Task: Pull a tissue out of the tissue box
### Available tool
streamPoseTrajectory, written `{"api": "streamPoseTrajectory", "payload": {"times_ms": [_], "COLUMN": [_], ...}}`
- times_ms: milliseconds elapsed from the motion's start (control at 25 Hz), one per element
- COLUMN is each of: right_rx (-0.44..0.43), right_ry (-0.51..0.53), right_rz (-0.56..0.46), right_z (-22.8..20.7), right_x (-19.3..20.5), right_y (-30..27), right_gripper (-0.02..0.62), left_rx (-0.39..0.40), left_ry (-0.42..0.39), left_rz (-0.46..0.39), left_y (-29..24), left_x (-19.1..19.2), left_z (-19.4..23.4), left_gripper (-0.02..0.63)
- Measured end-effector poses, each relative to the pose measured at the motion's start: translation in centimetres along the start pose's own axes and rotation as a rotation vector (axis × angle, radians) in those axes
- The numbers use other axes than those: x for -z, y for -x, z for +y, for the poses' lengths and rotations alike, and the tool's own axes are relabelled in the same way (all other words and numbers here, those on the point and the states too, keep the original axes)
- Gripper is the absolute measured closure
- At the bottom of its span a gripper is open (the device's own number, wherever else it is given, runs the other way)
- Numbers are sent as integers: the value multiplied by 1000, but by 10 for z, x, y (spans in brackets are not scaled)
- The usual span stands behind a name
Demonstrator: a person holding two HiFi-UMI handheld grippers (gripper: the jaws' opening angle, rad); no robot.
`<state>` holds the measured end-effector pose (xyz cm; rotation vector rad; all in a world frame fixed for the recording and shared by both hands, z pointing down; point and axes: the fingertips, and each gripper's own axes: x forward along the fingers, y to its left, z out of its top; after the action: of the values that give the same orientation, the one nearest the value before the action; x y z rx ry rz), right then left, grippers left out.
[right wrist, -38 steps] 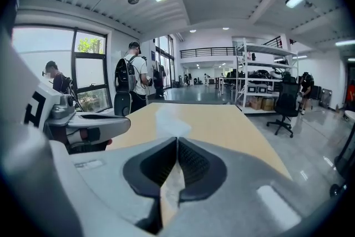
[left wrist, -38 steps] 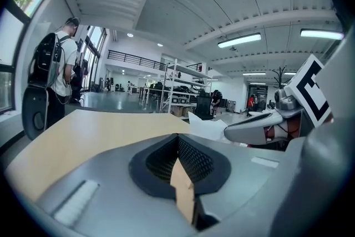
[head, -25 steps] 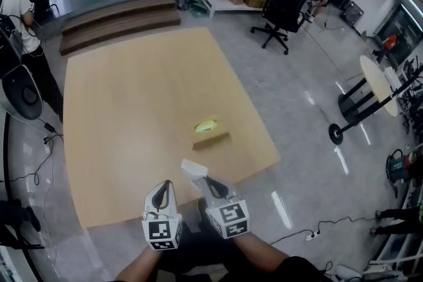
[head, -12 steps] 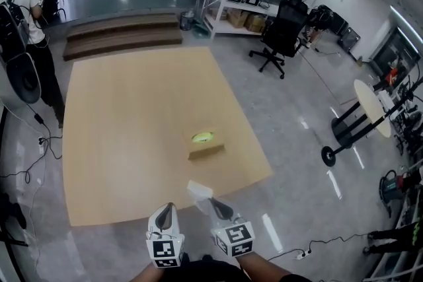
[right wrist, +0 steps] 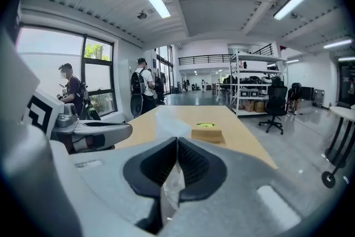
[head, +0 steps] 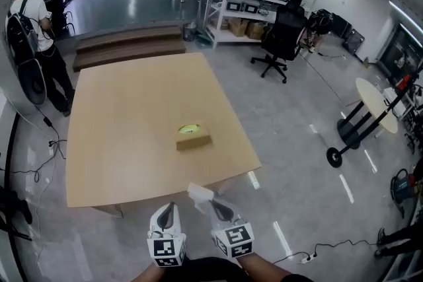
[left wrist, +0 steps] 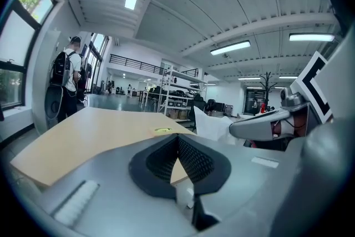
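At the far left a person (head: 34,30) with a backpack is standing beside the table (head: 119,142). The left gripper (head: 168,208) is riding along with its jaws together and nothing between them. The tissue box (head: 193,139) is sitting on the table's near right part. It is now lying farther off than a second ago, because both grippers are backing away from the near edge and hanging over the floor (head: 297,195). The tissue (head: 199,193) is travelling with them, well clear of the box. It is pinched in the right gripper (head: 213,203), whose jaws are pressing shut on it. The pull itself is looking finished, with only carrying off or setting down remaining.
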<state>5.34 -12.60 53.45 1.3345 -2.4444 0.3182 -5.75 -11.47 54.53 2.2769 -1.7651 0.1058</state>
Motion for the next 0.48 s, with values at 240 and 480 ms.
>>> {"api": "streamPoseTrajectory", "payload": {"times_ms": [240,480], "right_rx": [-83,-134], "right_ry": [2,-28], "right_rz": [-43,-45], "right_z": [4,20], "right_x": [22,40], "right_y": [58,99], "right_gripper": [597,595], "left_rx": [-77,-120], "left_ry": [32,29], "left_rz": [-1,27], "left_y": [52,102], "left_x": [10,18], "left_z": [-48,-70], "left_gripper": [588,588]}}
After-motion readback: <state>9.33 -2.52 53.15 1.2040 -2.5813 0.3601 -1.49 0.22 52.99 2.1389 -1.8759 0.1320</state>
